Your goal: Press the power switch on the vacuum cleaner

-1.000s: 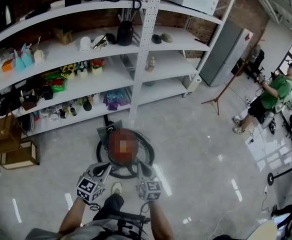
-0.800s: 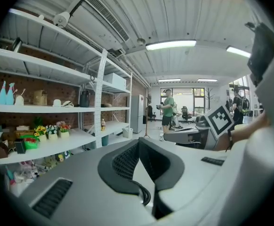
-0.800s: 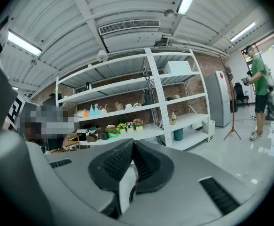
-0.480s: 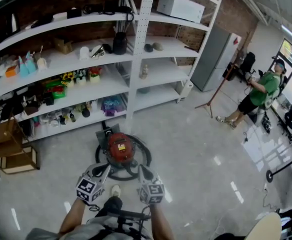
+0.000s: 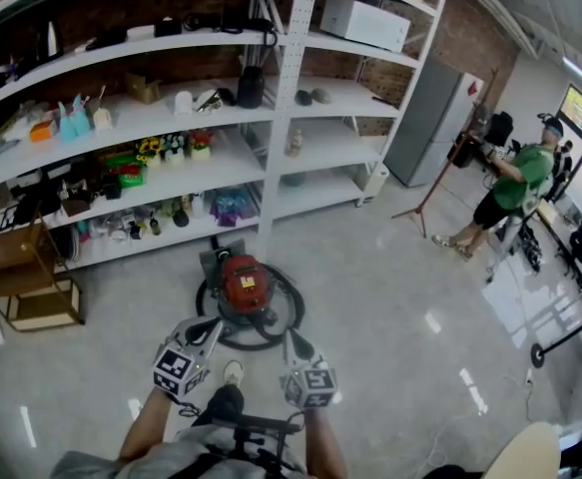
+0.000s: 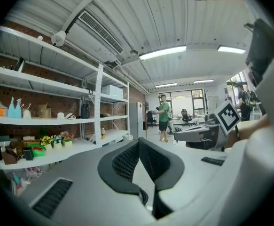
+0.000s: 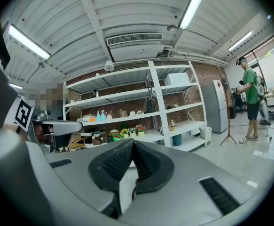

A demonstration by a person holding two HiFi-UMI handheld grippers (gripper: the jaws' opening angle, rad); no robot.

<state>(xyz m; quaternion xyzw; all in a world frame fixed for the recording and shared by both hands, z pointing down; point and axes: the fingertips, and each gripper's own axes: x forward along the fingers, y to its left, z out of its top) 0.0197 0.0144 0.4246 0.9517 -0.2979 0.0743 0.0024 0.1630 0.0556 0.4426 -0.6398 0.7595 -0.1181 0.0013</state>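
Bare floor [image 5: 400, 297] right of vacuum cleaner [image 5: 245, 283]; shelving [image 5: 322, 140] close behind.

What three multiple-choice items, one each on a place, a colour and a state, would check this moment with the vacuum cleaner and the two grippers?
1. Where does the vacuum cleaner stand?
A. on a shelf
B. on the floor in front of the white shelving
C. on a table

2. What colour is its body?
A. blue
B. yellow
C. red

3. How do the jaws of the left gripper and the right gripper stand?
A. both shut, empty
B. both wide apart
C. one shut, one wide apart

Answers:
B, the head view shows it on the grey floor below the shelves.
C, its top is plainly red.
A, each gripper view shows the jaws closed tip to tip with nothing between.
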